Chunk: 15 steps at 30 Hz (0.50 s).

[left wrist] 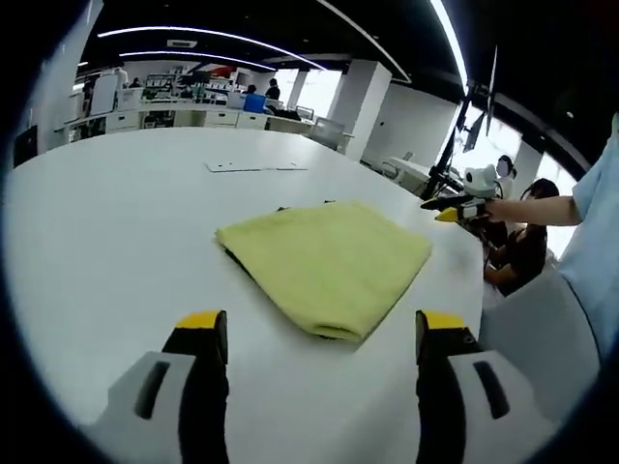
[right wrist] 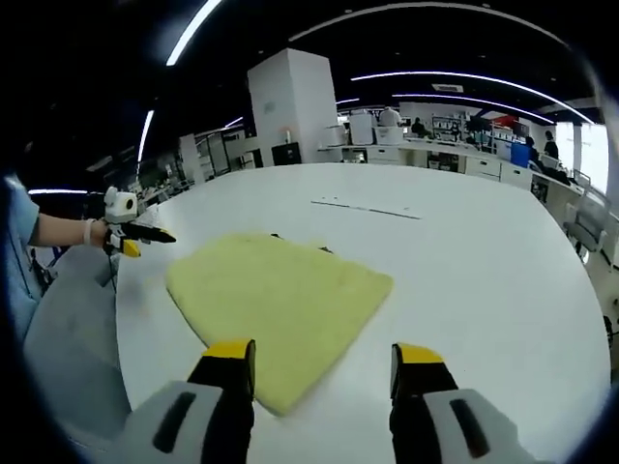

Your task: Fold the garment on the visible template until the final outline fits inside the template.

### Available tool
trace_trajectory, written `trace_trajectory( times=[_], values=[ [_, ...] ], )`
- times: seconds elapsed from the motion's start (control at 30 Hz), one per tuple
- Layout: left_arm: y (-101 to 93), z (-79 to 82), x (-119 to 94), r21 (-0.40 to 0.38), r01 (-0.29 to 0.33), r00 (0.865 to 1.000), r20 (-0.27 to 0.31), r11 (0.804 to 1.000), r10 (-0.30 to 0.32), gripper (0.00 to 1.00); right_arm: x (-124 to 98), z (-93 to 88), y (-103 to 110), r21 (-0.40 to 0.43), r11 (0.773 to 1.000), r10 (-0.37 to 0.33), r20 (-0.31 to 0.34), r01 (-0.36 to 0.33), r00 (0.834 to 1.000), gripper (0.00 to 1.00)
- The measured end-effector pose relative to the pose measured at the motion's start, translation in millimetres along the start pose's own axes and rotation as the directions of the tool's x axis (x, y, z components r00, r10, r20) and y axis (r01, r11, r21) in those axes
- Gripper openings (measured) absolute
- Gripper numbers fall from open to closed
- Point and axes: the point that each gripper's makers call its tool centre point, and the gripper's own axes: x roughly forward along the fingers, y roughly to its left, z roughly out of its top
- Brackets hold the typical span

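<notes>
Item one: a yellow-green garment (left wrist: 327, 264), folded into a thick, roughly four-sided pad, lying flat near the middle of a large white table (left wrist: 116, 213). In the left gripper view a rolled fold edge faces the camera; dark slivers of something flat show from under its left and far edges, most likely the template (left wrist: 235, 259), though too little shows to be sure. In the right gripper view the garment (right wrist: 276, 304) reaches almost to the near jaws, and small dark bits peek out at its far edge.

Item two: left gripper (left wrist: 322, 333), jaws black with yellow tips, spread wide, nothing between them, hovering above the bare table just short of the garment's near fold. Seen also in the right gripper view (right wrist: 145, 240), held at the table's left edge by a hand (right wrist: 97, 231); whether the jaws are apart cannot be told at that size.

Item three: right gripper (right wrist: 324, 360), jaws likewise wide and empty, one tip over the garment's near corner. In the left gripper view it appears (left wrist: 455, 208) beyond the garment's right corner.

Item four: a thin flat white strip (left wrist: 256, 166) lying farther back on the table.

Item five: office desks and a seated person (left wrist: 527, 242) in the background.
</notes>
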Motion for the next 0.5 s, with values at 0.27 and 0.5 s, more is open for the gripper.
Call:
trace_trajectory(
  times=[0.27, 0.5],
  values=[
    [-17.7, -22.2, 8.0, -0.027, 0.046, 0.998, -0.048, 0.999, -0.047, 0.56, 0.4, -25.9, 19.2, 0.055, 0.997, 0.056, -0.044, -0.053, 0.997, 0.4],
    [-21.7, -32.6, 18.8, -0.069, 0.052, 0.996, -0.071, 0.996, -0.057, 0.44, -0.6, -38.1, 26.5, 0.076, 0.995, 0.07, -0.066, -0.065, 0.995, 0.35]
  ],
)
